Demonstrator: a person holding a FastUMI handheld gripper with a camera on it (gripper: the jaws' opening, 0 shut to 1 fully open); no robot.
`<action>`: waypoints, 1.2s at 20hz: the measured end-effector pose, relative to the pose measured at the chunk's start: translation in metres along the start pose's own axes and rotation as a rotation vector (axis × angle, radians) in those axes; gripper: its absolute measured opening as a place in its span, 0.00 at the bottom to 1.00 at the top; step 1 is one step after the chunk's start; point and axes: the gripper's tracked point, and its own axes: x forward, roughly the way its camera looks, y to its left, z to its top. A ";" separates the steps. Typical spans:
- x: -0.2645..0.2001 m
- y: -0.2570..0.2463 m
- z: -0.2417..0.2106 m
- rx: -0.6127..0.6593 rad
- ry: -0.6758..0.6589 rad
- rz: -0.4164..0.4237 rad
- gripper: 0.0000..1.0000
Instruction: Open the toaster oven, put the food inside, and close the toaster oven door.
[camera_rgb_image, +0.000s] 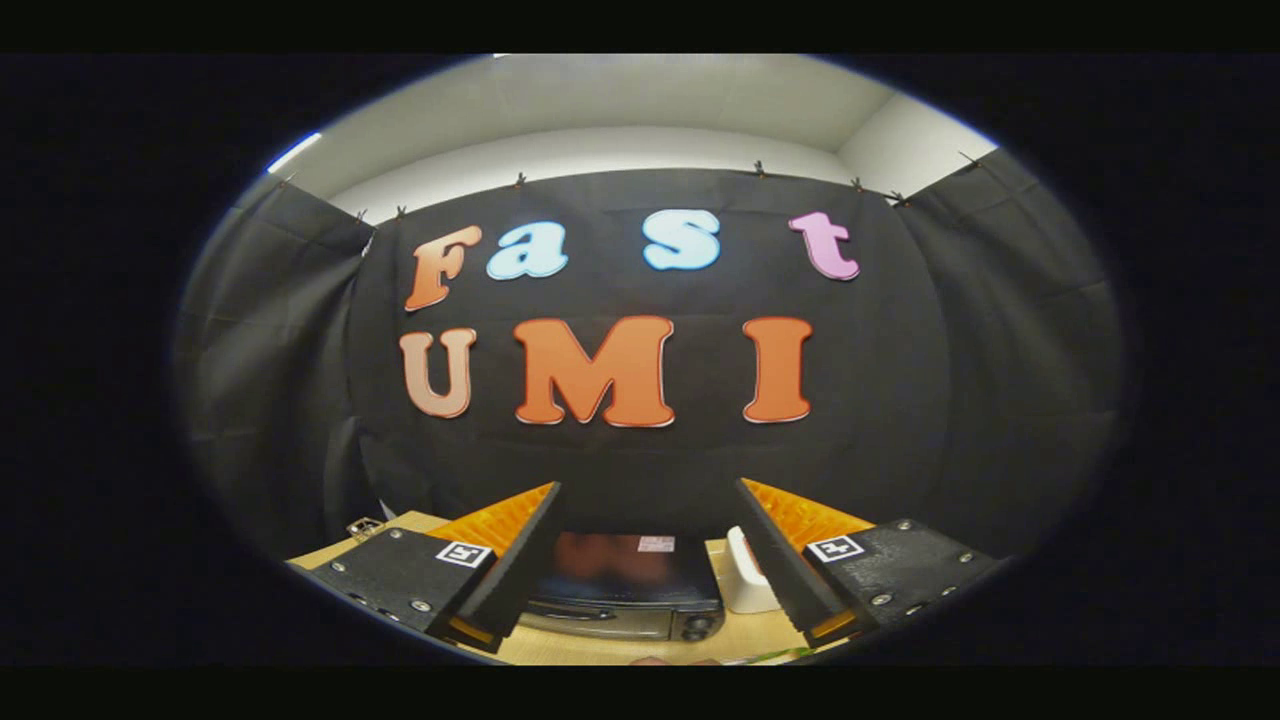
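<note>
Opening step not yet begun: toaster oven (625, 590) sits shut on the table (600, 648), low at 6 o'clock.

The gripper (645, 560) hangs released, fingers spread, oven framed between them; a white object (745, 580), possibly food, at 5 o'clock. Next: descend to the door handle.

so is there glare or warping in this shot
Gripper view: fisheye bends the wall and ceiling lines; the toaster oven, seen between the open claw fingers, has a glossy top mirroring blurred orange; the tabletop is evenly lit, no harsh shadows.

Hand-held gripper (640, 560) spread wide (empty), toaster oven (625, 590) beyond
</note>
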 end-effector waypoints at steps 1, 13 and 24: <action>0.002 0.008 -0.014 0.006 0.028 0.014 0.99; 0.034 0.070 -0.176 0.001 0.396 0.031 0.99; 0.025 0.092 -0.209 -0.049 0.388 0.055 0.94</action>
